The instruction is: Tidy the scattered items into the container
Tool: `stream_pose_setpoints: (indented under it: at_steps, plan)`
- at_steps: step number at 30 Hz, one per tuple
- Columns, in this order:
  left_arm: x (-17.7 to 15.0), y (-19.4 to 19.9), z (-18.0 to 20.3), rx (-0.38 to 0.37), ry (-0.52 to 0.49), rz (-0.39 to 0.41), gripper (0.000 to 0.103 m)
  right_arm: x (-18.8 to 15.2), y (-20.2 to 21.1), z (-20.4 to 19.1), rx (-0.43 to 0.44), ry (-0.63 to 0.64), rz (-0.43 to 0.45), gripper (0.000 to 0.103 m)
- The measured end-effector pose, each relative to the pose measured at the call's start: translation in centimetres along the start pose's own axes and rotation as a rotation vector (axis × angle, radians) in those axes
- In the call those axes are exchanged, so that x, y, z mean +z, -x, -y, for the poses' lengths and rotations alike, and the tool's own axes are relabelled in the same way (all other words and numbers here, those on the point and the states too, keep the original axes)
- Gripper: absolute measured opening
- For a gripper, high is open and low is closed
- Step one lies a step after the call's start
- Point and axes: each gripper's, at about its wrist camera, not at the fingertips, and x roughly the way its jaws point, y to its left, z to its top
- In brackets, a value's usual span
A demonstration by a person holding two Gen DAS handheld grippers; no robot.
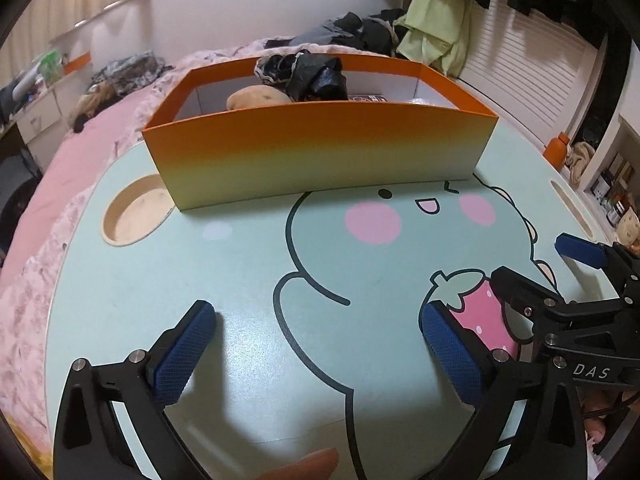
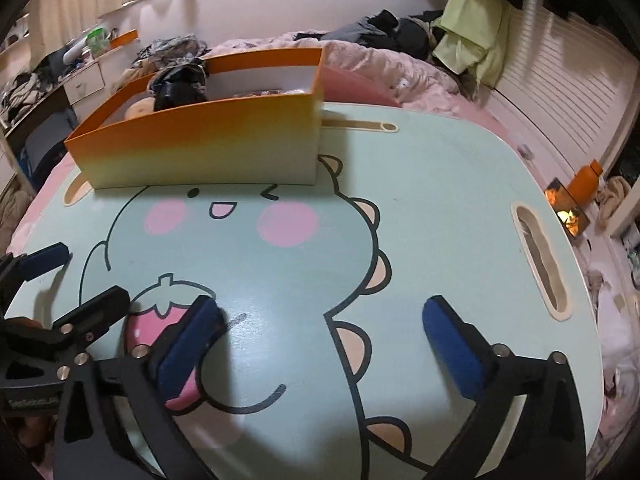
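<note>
2 tools, left [image 1: 318, 354] and right [image 2: 320, 352], gape empty; the orange cardboard container [image 1: 320, 148], far on the mint cartoon-printed worktop [image 1: 240, 272], looks light and flimsy: grip a wall.

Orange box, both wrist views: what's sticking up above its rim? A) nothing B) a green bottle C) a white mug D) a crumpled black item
D: a crumpled black item rises above the rim of the orange box, beside a tan rounded item lower inside; the right wrist view shows the same black item at the box's far-left end.
</note>
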Motion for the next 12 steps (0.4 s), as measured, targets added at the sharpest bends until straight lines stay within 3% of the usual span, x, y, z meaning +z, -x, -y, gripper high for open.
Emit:
stream_pose_setpoints:
  at_steps: [12]
  plan:
    - [0.25,-0.17,0.07,0.013,-0.017,-0.005,0.103,-0.12,-0.02,0.09,-0.004,0.002,0.003,0.103]
